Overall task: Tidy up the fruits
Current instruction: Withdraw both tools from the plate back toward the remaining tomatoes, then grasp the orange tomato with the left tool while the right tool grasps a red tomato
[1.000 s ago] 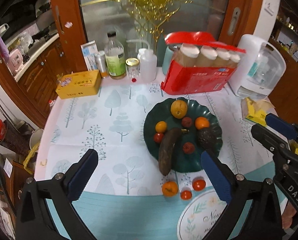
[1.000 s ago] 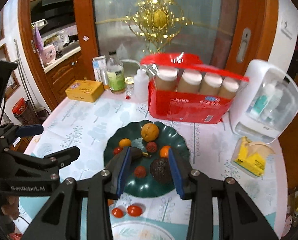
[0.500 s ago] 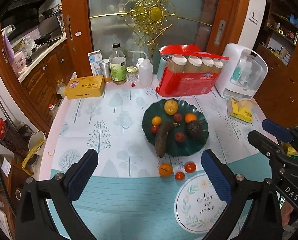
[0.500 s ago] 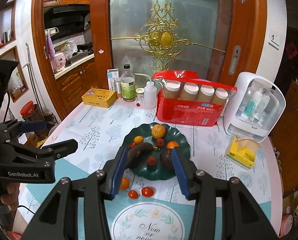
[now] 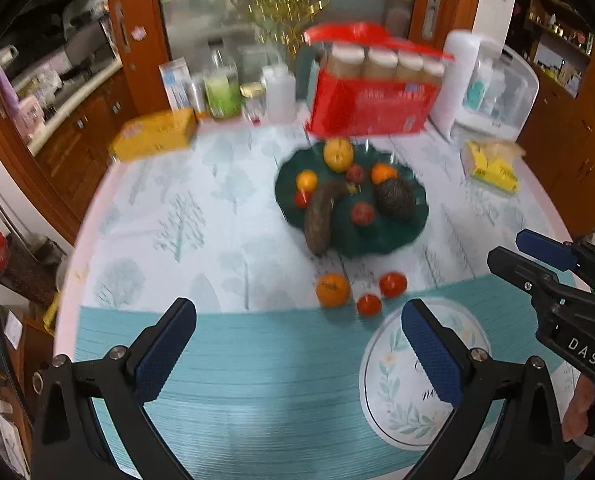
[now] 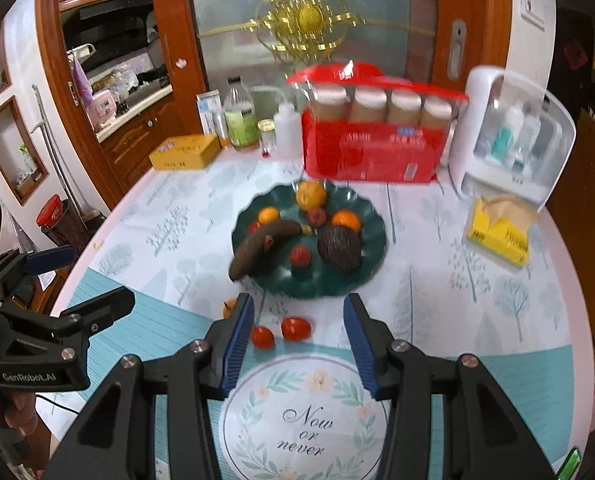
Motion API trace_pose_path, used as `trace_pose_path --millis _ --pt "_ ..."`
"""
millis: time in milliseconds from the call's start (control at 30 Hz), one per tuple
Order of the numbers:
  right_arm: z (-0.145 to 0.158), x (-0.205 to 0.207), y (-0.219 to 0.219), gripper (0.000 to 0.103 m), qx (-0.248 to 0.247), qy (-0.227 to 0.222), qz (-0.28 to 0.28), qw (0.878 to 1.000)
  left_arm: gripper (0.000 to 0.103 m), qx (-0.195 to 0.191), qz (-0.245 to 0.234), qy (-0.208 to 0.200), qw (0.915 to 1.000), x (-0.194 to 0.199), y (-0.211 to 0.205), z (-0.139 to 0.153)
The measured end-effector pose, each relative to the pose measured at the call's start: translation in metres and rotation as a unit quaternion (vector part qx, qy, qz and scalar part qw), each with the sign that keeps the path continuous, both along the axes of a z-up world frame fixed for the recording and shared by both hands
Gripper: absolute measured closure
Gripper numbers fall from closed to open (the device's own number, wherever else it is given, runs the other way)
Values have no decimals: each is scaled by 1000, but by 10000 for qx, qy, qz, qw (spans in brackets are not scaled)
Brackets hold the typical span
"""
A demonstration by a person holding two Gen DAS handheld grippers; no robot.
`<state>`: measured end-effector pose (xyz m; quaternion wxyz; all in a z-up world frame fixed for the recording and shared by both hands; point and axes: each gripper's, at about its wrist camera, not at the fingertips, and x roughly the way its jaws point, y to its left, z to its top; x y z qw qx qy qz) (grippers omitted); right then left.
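Observation:
A dark green plate holds a dark banana, an avocado, a yellow fruit, small oranges and red fruits. On the cloth in front of it lie an orange and two red tomatoes. My left gripper is open and empty above the near table edge. My right gripper is open and empty, just above the two tomatoes.
A red box of jars, a white dispenser case, a yellow tissue pack, a yellow box and bottles stand at the back of the table. A round "Now or never" print lies near the front edge.
Both grippers pulled back and up from the plate, then came down towards the table; the view is blurred by motion. The fruits have not moved.

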<state>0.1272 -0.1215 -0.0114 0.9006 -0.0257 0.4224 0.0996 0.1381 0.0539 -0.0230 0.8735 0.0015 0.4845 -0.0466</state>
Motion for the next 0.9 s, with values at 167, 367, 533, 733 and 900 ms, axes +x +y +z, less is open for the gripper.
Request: trace_pose_path --millis 167,367,533,733,900 --pt "-36 12 -5 56 274 428 -10 9987 1 -92 3 356 9993 13 -5 -41" --pt "-76 28 0 56 312 757 90 9966 7 -505 171 613 9967 34 -4 -79" --pt "-105 45 3 56 341 989 186 9943 15 -803 317 744 9935 54 1 -101" --pt "-133 62 4 61 385 1187 261 9918 20 -997 362 951 9898 72 -4 -123" --pt "-149 74 5 66 474 1335 282 9895 27 -1008 308 1088 9885 82 -13 -137"
